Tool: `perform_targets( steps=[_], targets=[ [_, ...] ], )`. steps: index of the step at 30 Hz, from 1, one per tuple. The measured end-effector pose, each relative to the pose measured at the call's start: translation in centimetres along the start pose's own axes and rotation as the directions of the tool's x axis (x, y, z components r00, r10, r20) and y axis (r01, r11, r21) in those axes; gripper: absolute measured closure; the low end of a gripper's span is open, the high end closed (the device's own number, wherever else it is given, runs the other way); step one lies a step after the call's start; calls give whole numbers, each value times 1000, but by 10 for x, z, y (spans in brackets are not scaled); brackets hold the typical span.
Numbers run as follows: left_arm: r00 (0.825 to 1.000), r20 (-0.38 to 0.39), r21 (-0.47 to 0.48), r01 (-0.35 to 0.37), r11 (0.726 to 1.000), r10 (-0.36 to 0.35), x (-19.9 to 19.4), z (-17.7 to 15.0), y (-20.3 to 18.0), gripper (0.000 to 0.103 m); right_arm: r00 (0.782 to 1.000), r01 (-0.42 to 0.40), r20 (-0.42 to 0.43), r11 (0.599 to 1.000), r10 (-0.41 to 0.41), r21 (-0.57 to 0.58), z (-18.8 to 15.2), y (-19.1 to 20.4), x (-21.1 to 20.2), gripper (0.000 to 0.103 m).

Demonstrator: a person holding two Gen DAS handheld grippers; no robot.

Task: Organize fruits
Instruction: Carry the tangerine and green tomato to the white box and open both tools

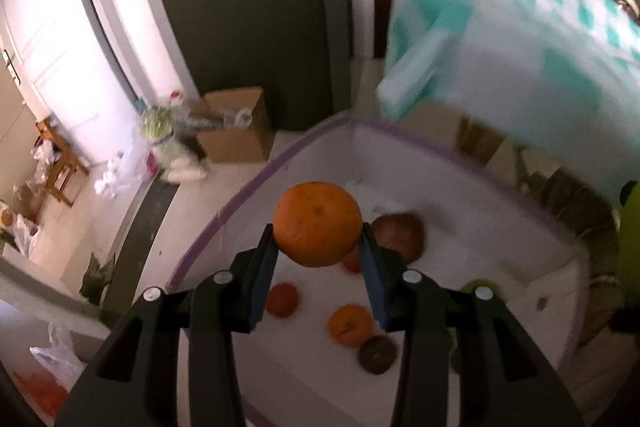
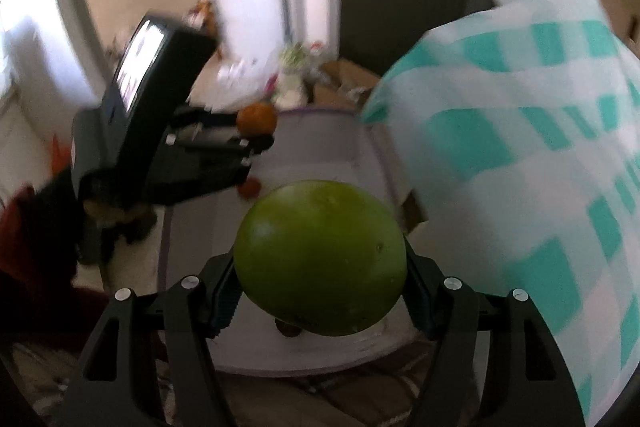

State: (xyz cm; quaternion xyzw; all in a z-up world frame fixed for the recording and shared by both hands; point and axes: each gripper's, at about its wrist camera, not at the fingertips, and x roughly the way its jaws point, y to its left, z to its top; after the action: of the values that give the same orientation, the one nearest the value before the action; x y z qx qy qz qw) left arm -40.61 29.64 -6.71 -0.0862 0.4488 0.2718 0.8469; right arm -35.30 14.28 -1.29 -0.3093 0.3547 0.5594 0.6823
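Mid-task, by the look of it. Left hand-held gripper (image 1: 318, 247) clamped on an orange (image 1: 317, 223), raised above a white box (image 1: 460, 259) with a purple rim. Right hand-held gripper (image 2: 320, 279) clamped on a large green fruit (image 2: 320, 257), likewise up in the air over the same box, nearer its right side.

Inside the box, loose on the white floor: a second orange (image 1: 350, 325), a small red fruit (image 1: 282, 299), a dark brownish fruit (image 1: 377, 354), and a larger reddish-brown fruit (image 1: 402, 235) partly hidden behind the raised orange. Another reddish bit just beneath the held orange, too blurred to name. A pale green patch close by the left gripper's right finger, unclear.

Teal-and-white checked plastic bag (image 2: 520, 155) hanging at the right, close beside both held fruits. Cardboard box (image 1: 236, 131) on the floor well beyond.

Judged from this: two fruits in hand, neither set down; at least four more scattered and unsorted in the box. No grouping visible, no clear destination in sight. Bulk of the sorting probably ahead.
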Motion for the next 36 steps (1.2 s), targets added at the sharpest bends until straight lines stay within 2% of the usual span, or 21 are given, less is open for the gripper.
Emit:
perform_targets(
  steps=[4, 7, 12, 17, 23, 26, 29, 33, 36],
  targets=[
    [999, -49, -40, 10, 999, -12, 16, -8, 16, 62, 996, 6, -89, 999, -11, -51, 4, 7, 37, 36],
    [997, -74, -52, 9, 999, -13, 25, -2, 25, 62, 986, 1, -168, 999, -7, -38, 10, 1, 71, 36],
    [986, -165, -1, 11, 1000, -11, 65, 23, 21, 62, 963, -16, -268, 999, 8, -28, 9, 6, 121, 36],
    [957, -289, 45, -11, 999, 23, 99, 21, 10, 62, 944, -7, -331, 999, -9, -48, 7, 10, 155, 36],
    [910, -412, 77, -26, 997, 55, 125, -4, 5, 62, 911, 12, -411, 999, -31, -50, 6, 11, 182, 36],
    [901, -431, 76, -17, 997, 48, 128, -5, 3, 61, 896, 17, -443, 999, -38, -52, 6, 10, 192, 36],
    [885, -462, 101, -9, 995, 55, 135, -10, -2, 61, 875, 20, -483, 999, -40, -46, 3, 9, 201, 36],
    [883, -466, 112, -1, 994, 53, 135, -14, -5, 59, 865, 25, -500, 999, -36, -29, -1, 6, 203, 35],
    [884, -465, 100, 10, 995, 38, 133, -16, -2, 53, 858, 30, -512, 999, -47, -42, -1, 7, 212, 35]
  ],
)
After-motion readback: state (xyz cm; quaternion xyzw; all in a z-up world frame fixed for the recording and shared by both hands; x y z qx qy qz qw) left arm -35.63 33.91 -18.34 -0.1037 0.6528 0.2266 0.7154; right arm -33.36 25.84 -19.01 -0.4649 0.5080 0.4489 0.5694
